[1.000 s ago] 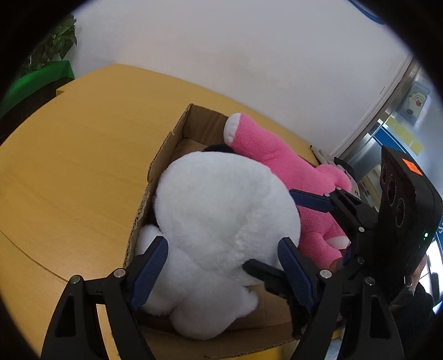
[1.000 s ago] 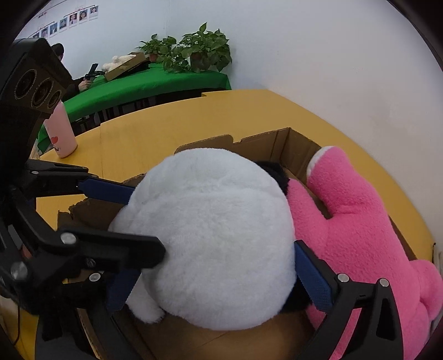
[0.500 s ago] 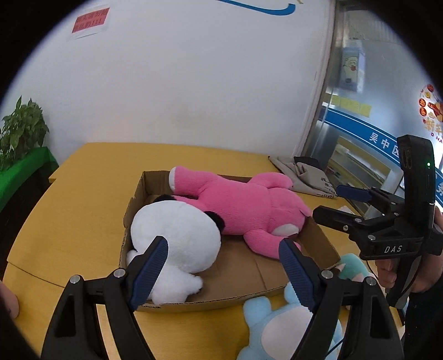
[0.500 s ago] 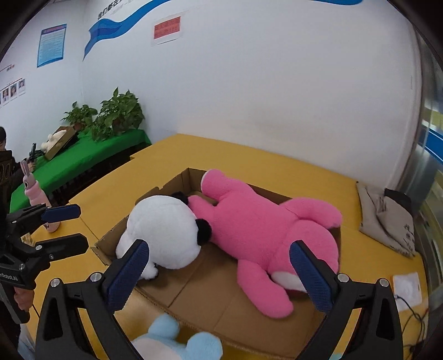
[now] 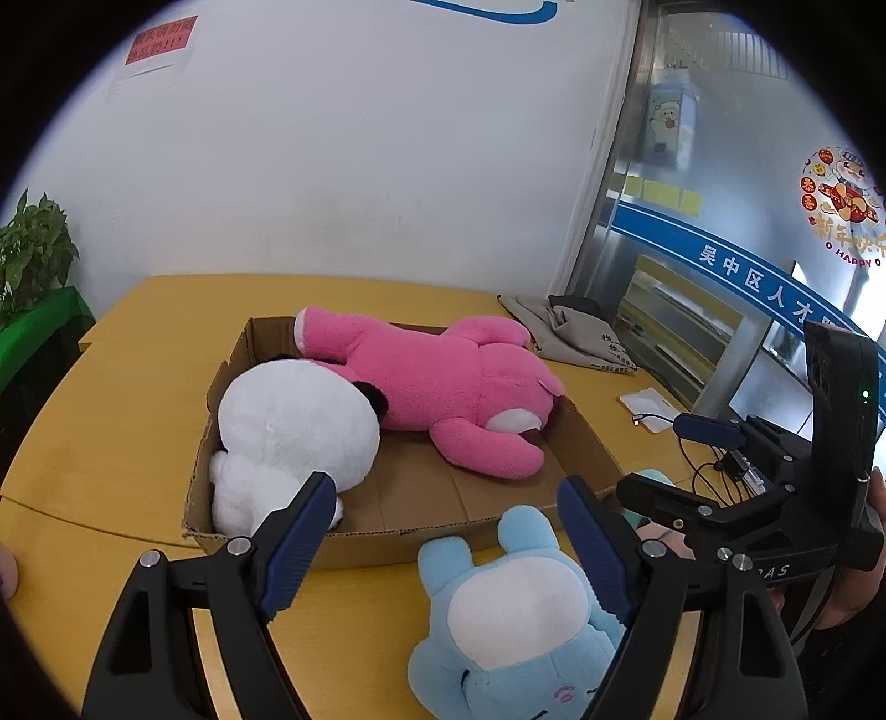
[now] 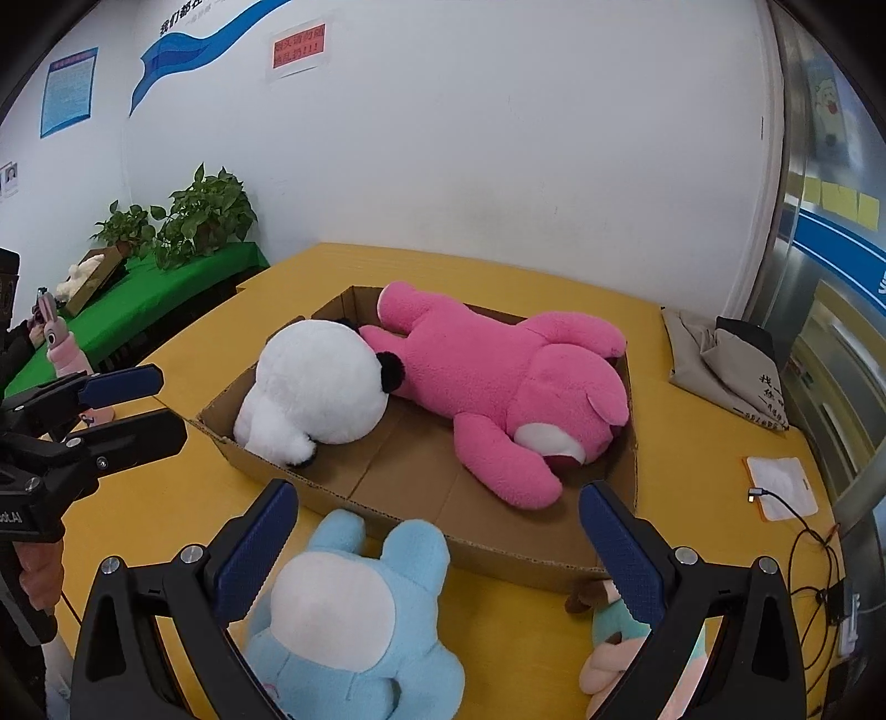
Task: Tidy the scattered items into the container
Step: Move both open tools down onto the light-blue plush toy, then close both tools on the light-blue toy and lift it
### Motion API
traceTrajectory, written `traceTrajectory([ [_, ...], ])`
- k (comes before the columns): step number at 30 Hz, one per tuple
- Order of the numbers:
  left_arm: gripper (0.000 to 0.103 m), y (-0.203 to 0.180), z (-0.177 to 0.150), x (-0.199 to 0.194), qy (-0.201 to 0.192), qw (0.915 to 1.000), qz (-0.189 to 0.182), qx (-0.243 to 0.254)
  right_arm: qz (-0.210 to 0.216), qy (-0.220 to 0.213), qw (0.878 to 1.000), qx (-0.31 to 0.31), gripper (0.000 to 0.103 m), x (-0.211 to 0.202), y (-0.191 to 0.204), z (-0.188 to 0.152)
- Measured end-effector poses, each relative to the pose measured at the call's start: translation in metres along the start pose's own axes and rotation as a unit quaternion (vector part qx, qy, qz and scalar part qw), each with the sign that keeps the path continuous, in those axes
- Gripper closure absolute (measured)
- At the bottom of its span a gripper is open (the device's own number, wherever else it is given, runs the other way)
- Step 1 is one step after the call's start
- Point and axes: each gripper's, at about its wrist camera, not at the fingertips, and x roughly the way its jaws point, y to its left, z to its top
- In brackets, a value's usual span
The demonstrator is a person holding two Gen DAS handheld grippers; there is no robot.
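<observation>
with the white and pink toys already in the box (image 5: 398,540), both the left claw (image 5: 443,531) and right claw (image 6: 440,540) hang released above the blue toy (image 6: 354,615) on the desk (image 5: 122,421), which next needs gripping and lifting ahead into the box.

wall (image 6: 498,138): white, red notice (image 6: 298,47) and blue stripe (image 6: 183,50) | desk (image 6: 526,277): yellow wood | side table (image 6: 138,299): green cloth, potted plants (image 6: 205,216) | right: metal-framed glass partition (image 5: 692,232) with blue band | light: even, bright
</observation>
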Motion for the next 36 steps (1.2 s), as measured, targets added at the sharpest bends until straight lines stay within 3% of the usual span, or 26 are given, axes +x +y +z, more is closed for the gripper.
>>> traceTrajectory([
  [4, 0.02, 0.001, -0.015, 0.006, 0.031, 0.9991, -0.027, -0.009, 0.012, 0.023, 0.999, 0.019, 0.0, 0.001, -0.01, -0.026],
  [8, 0.02, 0.009, -0.035, 0.025, 0.08, 0.9926, -0.08, -0.045, 0.071, 0.057, 0.994, 0.059, 0.0, 0.007, -0.02, -0.059],
  [15, 0.02, 0.022, -0.062, 0.067, 0.143, 0.9712, -0.15, -0.118, 0.106, 0.106, 0.987, 0.05, 0.0, 0.026, -0.005, -0.102],
  [18, 0.02, 0.025, -0.072, 0.081, 0.167, 0.9662, -0.15, -0.127, 0.09, 0.106, 0.989, 0.038, 0.0, 0.03, -0.003, -0.107],
  [24, 0.02, 0.031, -0.087, 0.083, 0.185, 0.9658, -0.133, -0.123, 0.048, 0.103, 0.992, 0.054, 0.0, 0.025, -0.023, -0.098],
  [26, 0.02, 0.033, -0.093, 0.082, 0.194, 0.965, -0.13, -0.119, 0.063, 0.104, 0.992, 0.035, 0.0, 0.021, -0.016, -0.101],
  [32, 0.02, 0.026, -0.122, 0.081, 0.221, 0.9498, -0.192, -0.111, 0.13, 0.139, 0.981, 0.046, 0.0, 0.036, 0.012, -0.126],
  [36, 0.02, 0.03, -0.128, 0.094, 0.223, 0.9377, -0.223, -0.146, 0.138, 0.141, 0.979, 0.049, 0.0, 0.049, 0.021, -0.131],
])
